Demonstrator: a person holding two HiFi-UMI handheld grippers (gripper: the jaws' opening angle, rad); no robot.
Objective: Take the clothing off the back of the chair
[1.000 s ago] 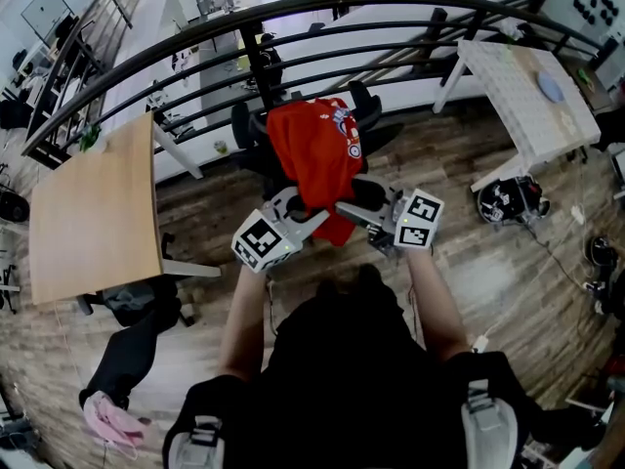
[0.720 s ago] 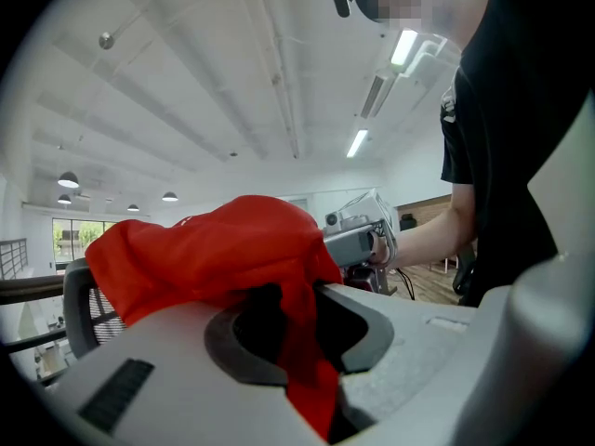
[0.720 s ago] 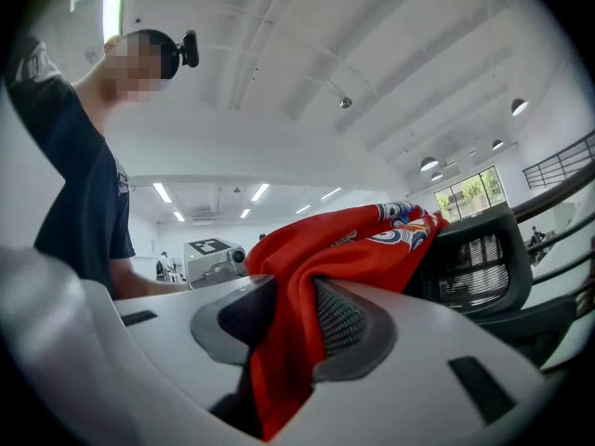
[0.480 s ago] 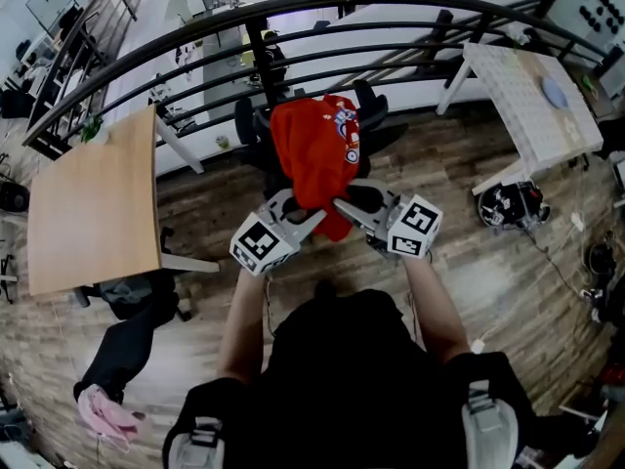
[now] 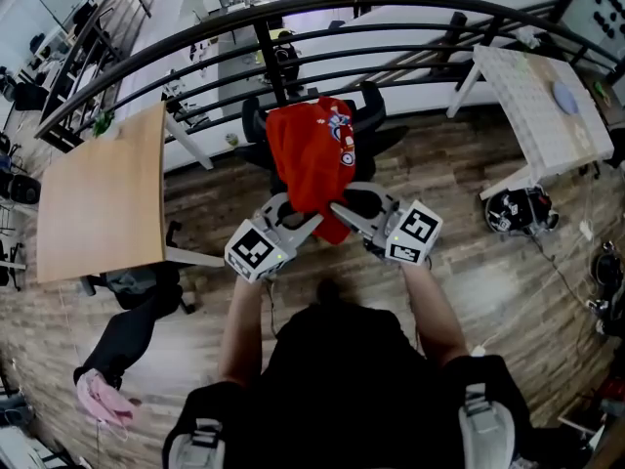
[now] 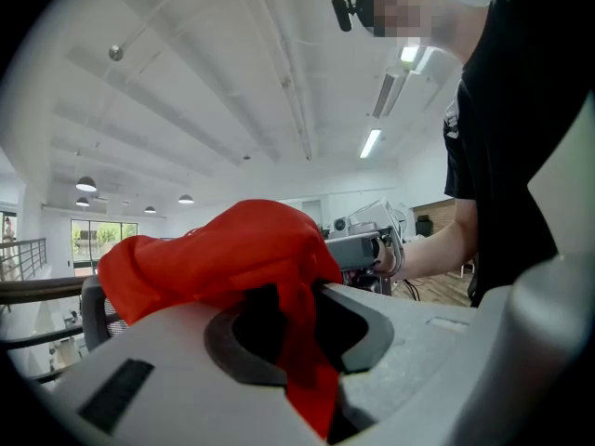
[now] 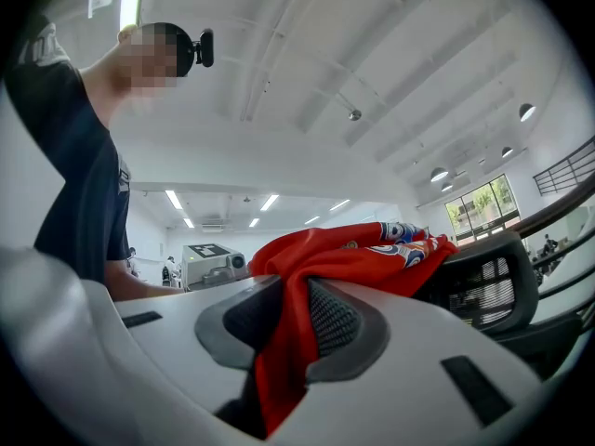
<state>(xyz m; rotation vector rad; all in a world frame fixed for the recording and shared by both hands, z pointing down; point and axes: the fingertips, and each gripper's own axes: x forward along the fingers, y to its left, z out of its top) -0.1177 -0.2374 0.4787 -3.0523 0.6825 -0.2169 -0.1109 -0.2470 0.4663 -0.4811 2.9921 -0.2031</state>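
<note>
Plank floor [image 5: 469, 213], curved black railing [image 5: 391, 3], wooden table [image 5: 98, 198] left, white table [image 5: 542, 106] right

Black office chair [image 5: 256, 123] on wood floor [image 5: 469, 169], red shirt [image 5: 312, 149] draped over its backrest

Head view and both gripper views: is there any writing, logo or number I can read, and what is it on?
No text here can be read.
red shirt: a blue and white print near its top edge, too small to read.
left marker cube and right marker cube: black-and-white square patterns, no letters or numbers.
dark T-shirt: a pale chest print, too blurred to read.
</note>
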